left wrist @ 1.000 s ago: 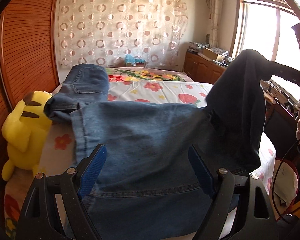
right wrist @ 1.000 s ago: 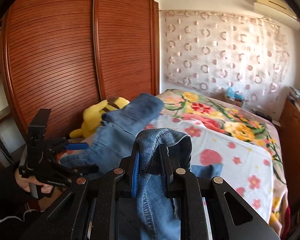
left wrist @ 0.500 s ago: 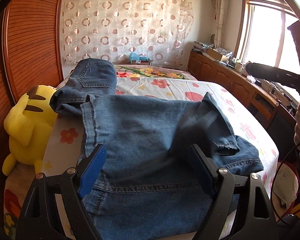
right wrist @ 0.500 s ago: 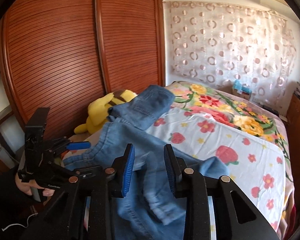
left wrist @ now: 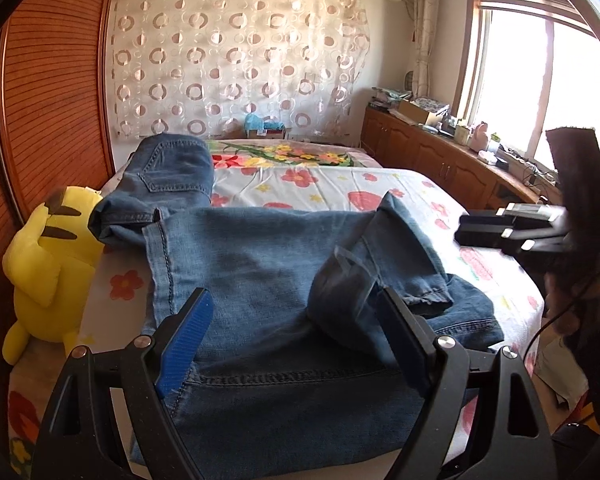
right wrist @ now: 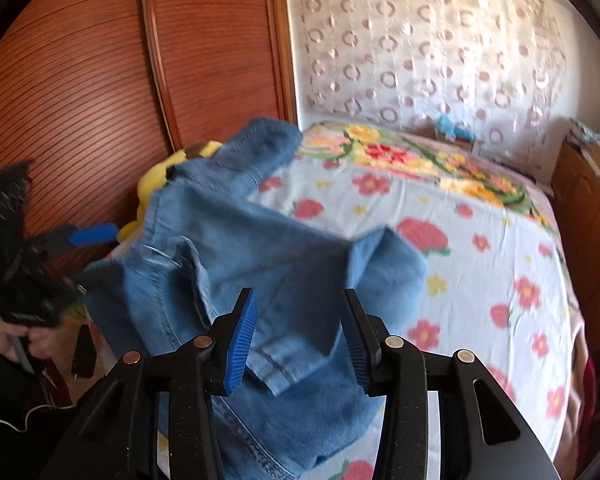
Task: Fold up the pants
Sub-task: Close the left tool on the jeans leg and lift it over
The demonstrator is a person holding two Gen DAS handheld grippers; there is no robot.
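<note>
Both tools hover over the bed [left wrist: 380, 184]; the left tool [left wrist: 296, 340] stands spread wide with nothing pinched, its blue pads [left wrist: 184, 340] above the jeans [left wrist: 260, 264]; the right tool [right wrist: 300, 340] has just been opening, its pads apart and clear of the cloth, the denim lying free below them; the jeans sprawl across the flowered sheet, one leg end flopped back over the middle, the other end reaching toward a yellow plush toy [left wrist: 44, 264] beside the wooden wardrobe [right wrist: 100, 80].
</note>
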